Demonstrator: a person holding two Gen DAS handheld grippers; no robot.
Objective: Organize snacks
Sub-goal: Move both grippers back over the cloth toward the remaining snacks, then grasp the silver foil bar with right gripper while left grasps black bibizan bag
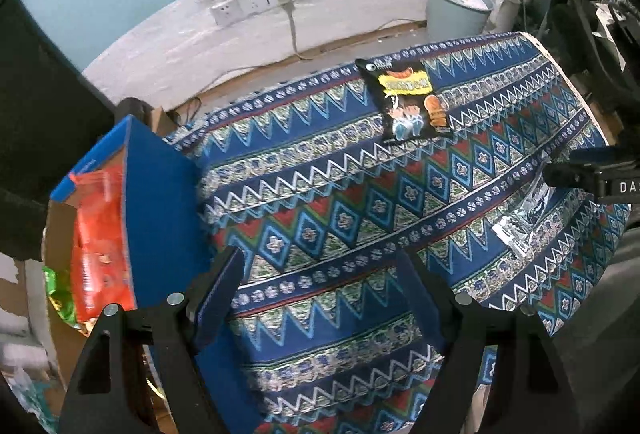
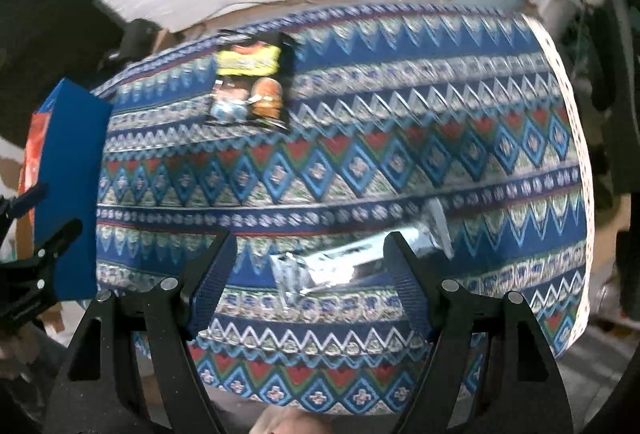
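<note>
Both black two-finger grippers point steeply down with jaws spread and nothing between the pads: left gripper (image 1: 320, 288), right gripper (image 2: 310, 268). Landmark: blue, red and white zigzag-patterned tablecloth (image 1: 340, 194). Blue cardboard box (image 1: 156, 202) sits off the cloth's left edge, holding an orange-red snack bag (image 1: 100, 234) and a green packet (image 1: 60, 294). Black snack packet with yellow label (image 1: 408, 102) lies flat near the cloth's far edge. Silver foil packet (image 2: 320, 266) lies on the cloth's near right part, under the right gripper, untouched.

You had a patterned tablecloth (image 1: 320, 170) before you; wall sockets (image 1: 264, 0) and a pale bin (image 1: 456, 12) stood behind.
</note>
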